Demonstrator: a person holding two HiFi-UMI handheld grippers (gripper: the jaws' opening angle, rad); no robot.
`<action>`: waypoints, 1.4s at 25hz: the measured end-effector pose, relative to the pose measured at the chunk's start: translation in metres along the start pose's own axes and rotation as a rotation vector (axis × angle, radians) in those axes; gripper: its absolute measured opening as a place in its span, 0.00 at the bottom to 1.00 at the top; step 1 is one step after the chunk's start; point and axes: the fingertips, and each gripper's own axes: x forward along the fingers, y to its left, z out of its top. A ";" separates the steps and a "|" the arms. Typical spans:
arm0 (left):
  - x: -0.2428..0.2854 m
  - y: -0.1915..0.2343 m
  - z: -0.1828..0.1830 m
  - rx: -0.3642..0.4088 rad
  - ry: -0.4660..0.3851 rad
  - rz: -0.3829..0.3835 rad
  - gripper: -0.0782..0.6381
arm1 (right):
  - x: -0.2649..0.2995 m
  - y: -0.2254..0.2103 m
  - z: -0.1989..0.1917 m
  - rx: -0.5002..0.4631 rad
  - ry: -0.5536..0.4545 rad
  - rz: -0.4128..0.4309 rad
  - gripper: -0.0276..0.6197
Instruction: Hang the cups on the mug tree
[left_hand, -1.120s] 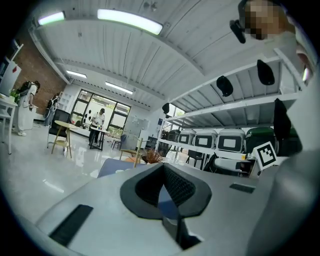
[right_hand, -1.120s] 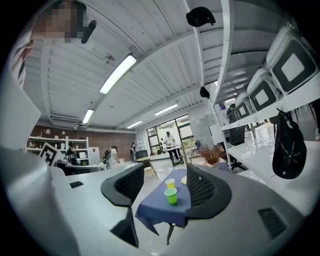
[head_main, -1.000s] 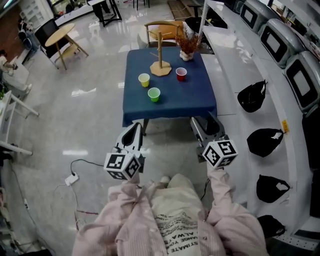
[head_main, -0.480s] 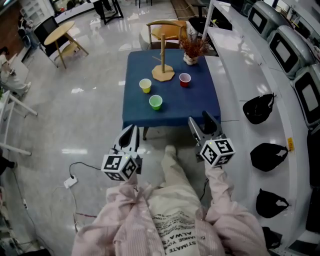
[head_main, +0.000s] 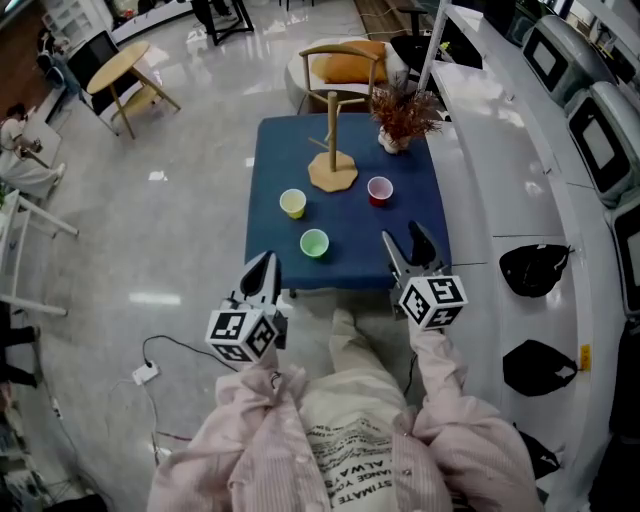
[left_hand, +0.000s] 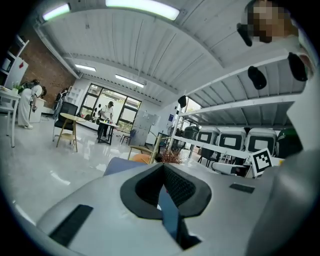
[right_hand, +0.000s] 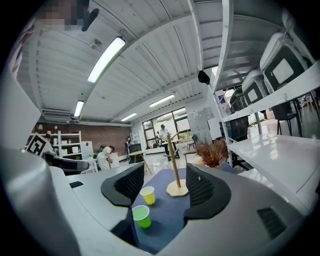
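The mug tree (head_main: 333, 150) is standing bare on the blue desk (head_main: 270, 150), with no cup on any peg. The yellow cup (head_main: 292, 203) is sitting near its base on the left, and the green cup (head_main: 314, 243) is lying further out from the tree, towards the person. The red cup (head_main: 379, 190) is sitting just beside the base on the right. A dried plant (head_main: 400, 118) is standing close behind the tree on that same side.

Both grippers are hanging well apart from the tree, at the desk edge farthest from it. The left gripper (head_main: 262, 275) is carrying nothing, and its fingers (left_hand: 180, 187) are pressing almost together, leaving only a thin slit. The right gripper (head_main: 407, 248) is holding its fingers (right_hand: 131, 184) wide apart and empty, framing the green and yellow cups and the tree beyond them.

Several things are looking risky from here. The cups seem thin and light, so a hard squeeze would likely be crushing a rim, and a glancing touch would be tipping one over. The left fingers, closed as they are, would be shoving a cup along instead of taking it. Reaching for the red cup is bringing a gripper close to the tree's base and the plant, and a knock there could be toppling either
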 end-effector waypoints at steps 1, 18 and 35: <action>0.010 0.002 0.001 -0.005 0.005 0.001 0.11 | 0.009 -0.007 0.001 0.001 0.004 -0.002 0.42; 0.143 -0.006 -0.033 -0.052 0.149 -0.071 0.11 | 0.102 -0.089 -0.052 -0.030 0.155 -0.053 0.42; 0.190 -0.011 -0.076 -0.130 0.258 -0.103 0.11 | 0.160 -0.126 -0.142 -0.054 0.283 -0.090 0.48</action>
